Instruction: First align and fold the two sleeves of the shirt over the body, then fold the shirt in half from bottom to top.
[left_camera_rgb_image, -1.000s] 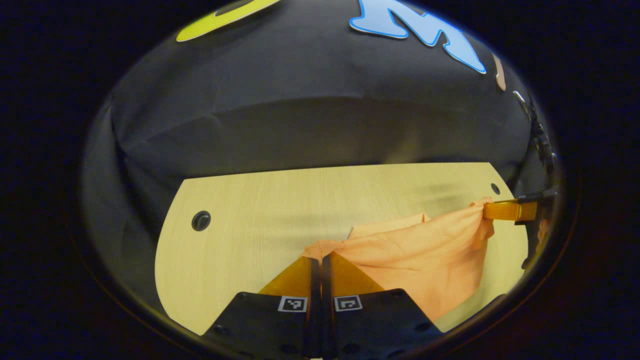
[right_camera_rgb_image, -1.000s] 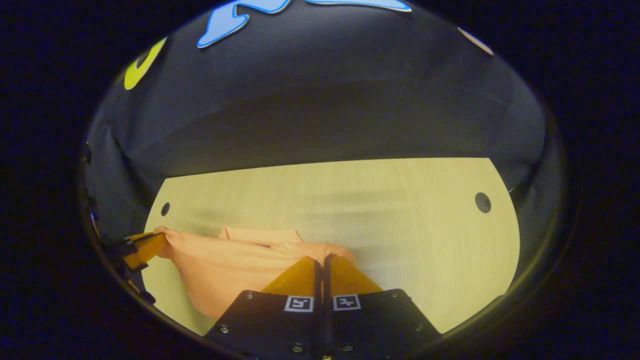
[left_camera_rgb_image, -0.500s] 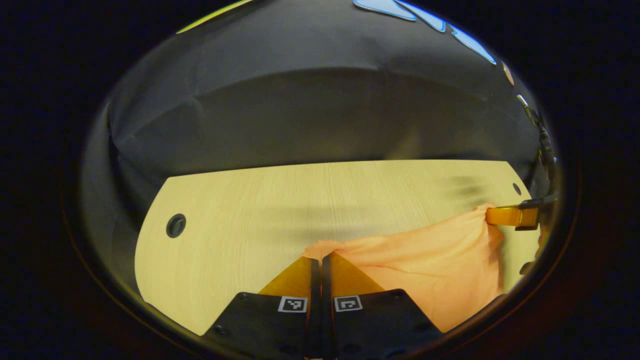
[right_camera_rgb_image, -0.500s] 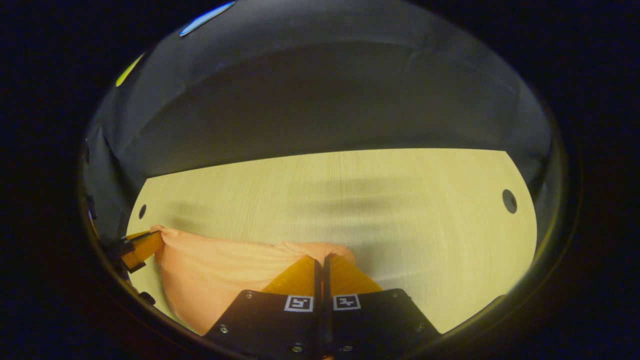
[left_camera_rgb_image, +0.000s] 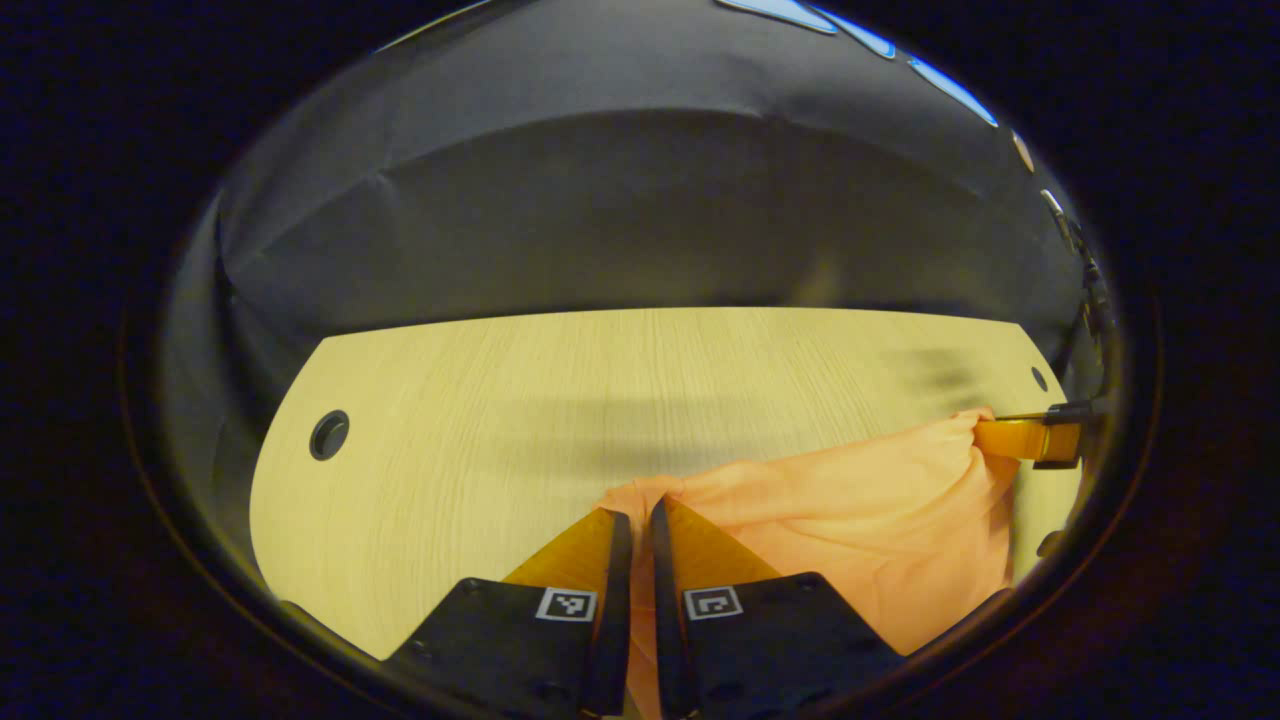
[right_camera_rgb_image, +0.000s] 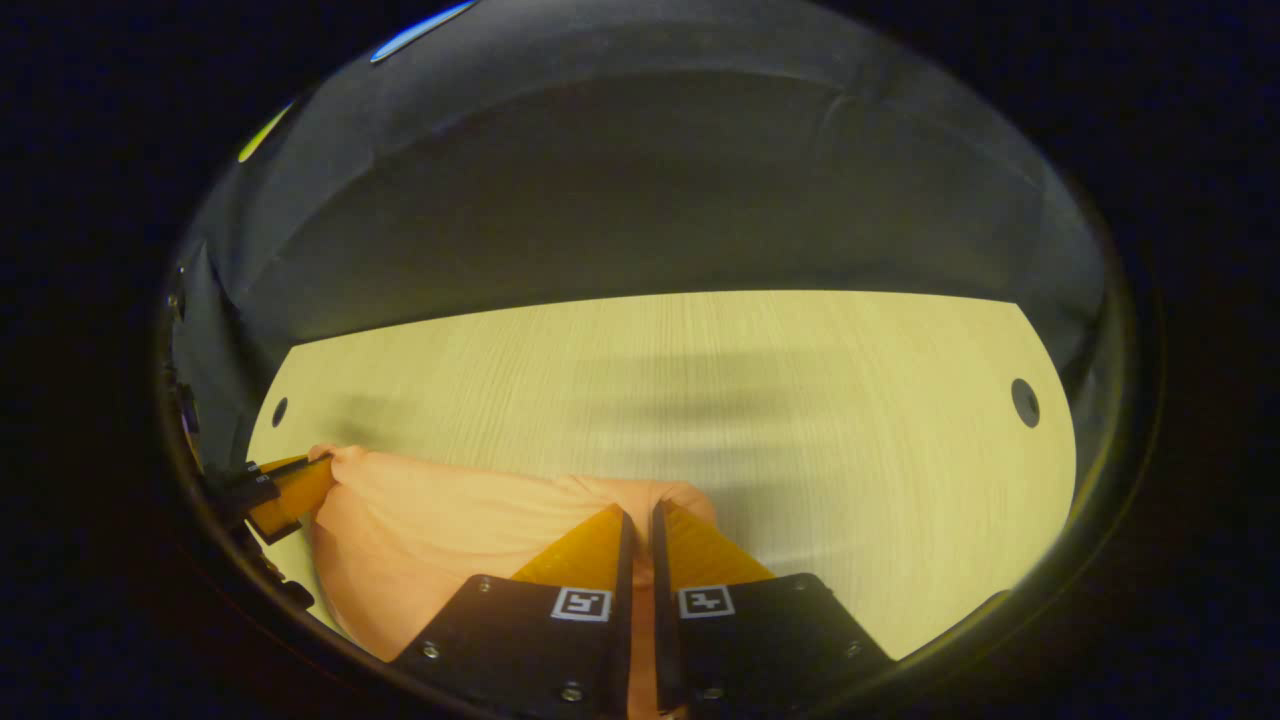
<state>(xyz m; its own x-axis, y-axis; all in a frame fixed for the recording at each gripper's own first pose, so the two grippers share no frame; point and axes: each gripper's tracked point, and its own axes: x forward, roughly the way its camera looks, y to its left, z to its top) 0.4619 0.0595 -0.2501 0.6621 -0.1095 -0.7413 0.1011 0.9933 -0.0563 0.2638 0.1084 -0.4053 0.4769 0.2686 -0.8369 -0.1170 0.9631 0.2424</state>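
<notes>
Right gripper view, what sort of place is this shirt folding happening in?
Likely a recording booth, not a home: a black cloth wall hangs behind a bare light wooden table with round cable holes. An orange shirt is held by the right gripper and left gripper.

Left tongs (left_camera_rgb_image: 632, 515) nearly closed, fingers a sliver apart, right tongs (right_camera_rgb_image: 637, 510) likewise, level, side by side
</notes>
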